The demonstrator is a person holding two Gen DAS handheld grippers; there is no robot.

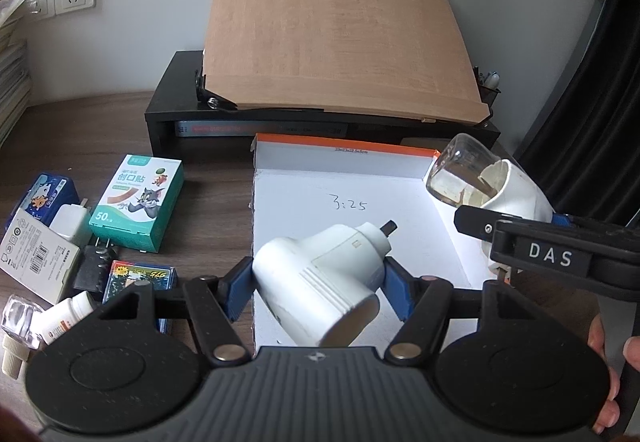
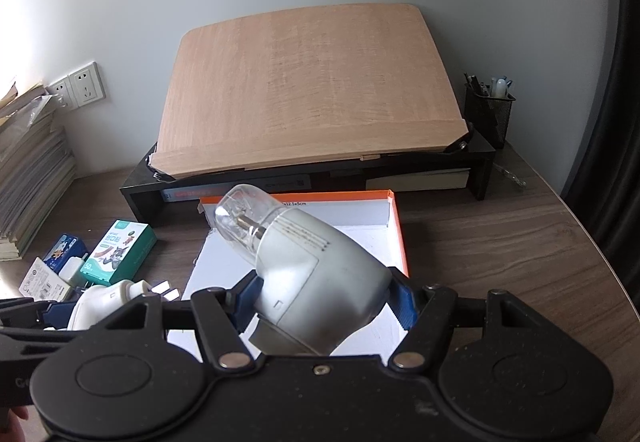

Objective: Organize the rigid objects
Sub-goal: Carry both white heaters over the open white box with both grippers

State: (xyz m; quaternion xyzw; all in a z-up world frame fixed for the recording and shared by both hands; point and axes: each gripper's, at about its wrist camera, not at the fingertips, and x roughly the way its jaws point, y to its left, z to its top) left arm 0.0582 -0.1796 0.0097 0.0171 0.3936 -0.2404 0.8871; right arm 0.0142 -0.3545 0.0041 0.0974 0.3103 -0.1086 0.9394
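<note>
My left gripper (image 1: 319, 284) is shut on a white device with a dark square tip (image 1: 324, 282) and holds it over the near left part of a shallow white box with an orange rim (image 1: 340, 194). My right gripper (image 2: 326, 300) is shut on a similar white device with a clear cap (image 2: 304, 266), above the same box (image 2: 372, 230). The right gripper and its device also show at the right of the left wrist view (image 1: 516, 202). The left gripper's device shows at the lower left of the right wrist view (image 2: 104, 302).
Left of the box lie a green bandage box (image 1: 138, 202), a blue box (image 1: 44, 196), a white charger box (image 1: 34, 254), a card pack (image 1: 136, 278) and small bottles (image 1: 64, 316). Behind stands a black riser (image 1: 168, 110) with a tilted wooden board (image 1: 332, 38). A pen holder (image 2: 490, 110) is at the back right.
</note>
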